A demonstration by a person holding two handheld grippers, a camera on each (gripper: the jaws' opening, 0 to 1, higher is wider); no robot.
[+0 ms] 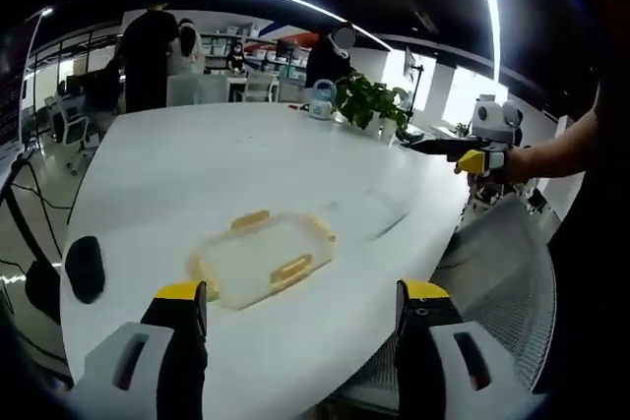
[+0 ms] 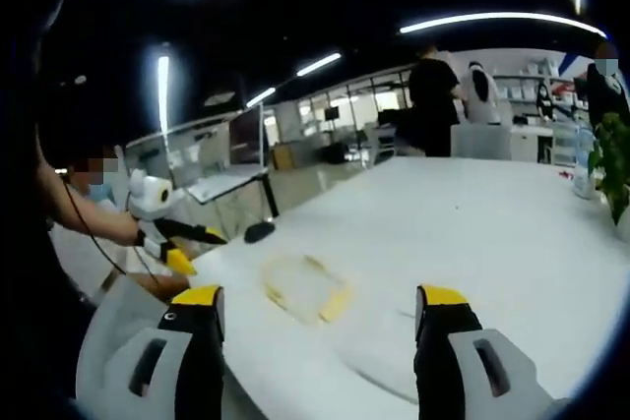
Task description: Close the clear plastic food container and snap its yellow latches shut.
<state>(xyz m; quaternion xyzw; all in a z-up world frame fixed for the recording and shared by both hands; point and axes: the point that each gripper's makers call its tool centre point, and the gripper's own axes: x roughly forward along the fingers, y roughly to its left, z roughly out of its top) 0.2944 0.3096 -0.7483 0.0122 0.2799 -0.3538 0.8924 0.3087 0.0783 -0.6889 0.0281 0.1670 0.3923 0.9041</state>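
The clear plastic container (image 1: 261,261) with yellow latches along its sides lies flat on the white table, just ahead of my left gripper (image 1: 303,304), which is open and holds nothing. A faint clear shape (image 1: 372,215) lies right of it; blur hides whether it is the lid. My right gripper (image 1: 471,152) comes in from the right, held off the table's edge in a hand. In the right gripper view the container (image 2: 305,287) sits beyond my open, unloaded right gripper (image 2: 320,310), and the left gripper (image 2: 175,243) shows at the left.
A black mouse-like object (image 1: 85,268) lies near the table's left edge. A potted plant (image 1: 369,100) and a pale jug (image 1: 322,98) stand at the far side. A mesh chair (image 1: 497,277) sits by the near right edge. People stand in the background.
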